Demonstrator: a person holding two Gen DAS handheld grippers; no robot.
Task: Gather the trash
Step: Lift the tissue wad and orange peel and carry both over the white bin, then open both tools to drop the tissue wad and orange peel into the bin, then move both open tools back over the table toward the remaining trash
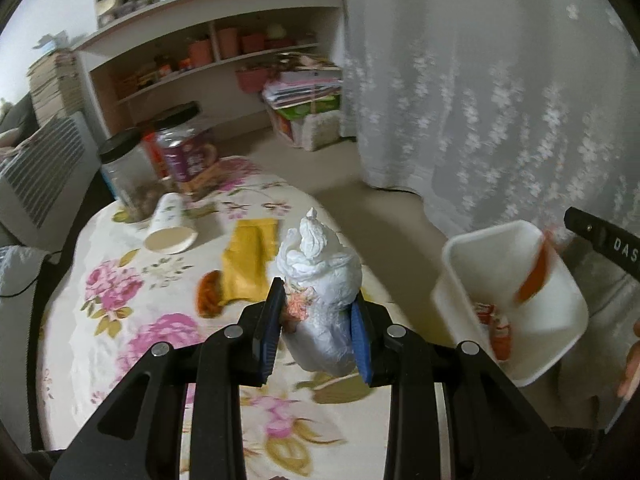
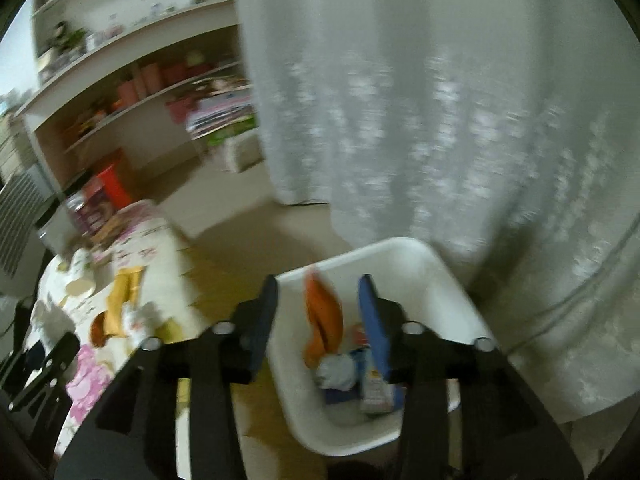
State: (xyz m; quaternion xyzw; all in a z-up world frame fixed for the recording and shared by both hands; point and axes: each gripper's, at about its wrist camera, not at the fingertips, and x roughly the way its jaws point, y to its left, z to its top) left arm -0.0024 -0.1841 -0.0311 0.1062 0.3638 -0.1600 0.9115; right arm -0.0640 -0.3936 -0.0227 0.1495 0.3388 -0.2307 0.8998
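We hold left tool (image 1: 318,300) clamped on white wad (image 1: 320,280), above floral tabletop (image 1: 132,312). Right tool (image 2: 318,308) open over white bin (image 2: 420,272); orange wrapper (image 2: 324,320) loose between its fingers, untouched. Bin at 3 o'clock of tabletop. Cup (image 1: 170,228) at 10 o'clock of wad, yellow packet (image 1: 248,260) at 9 o'clock.

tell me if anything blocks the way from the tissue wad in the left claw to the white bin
Nothing visible does. The tissue wad, gripped in the left claw, hangs over the table, and the white bin stands open-topped past the table's edge, with clear air between.
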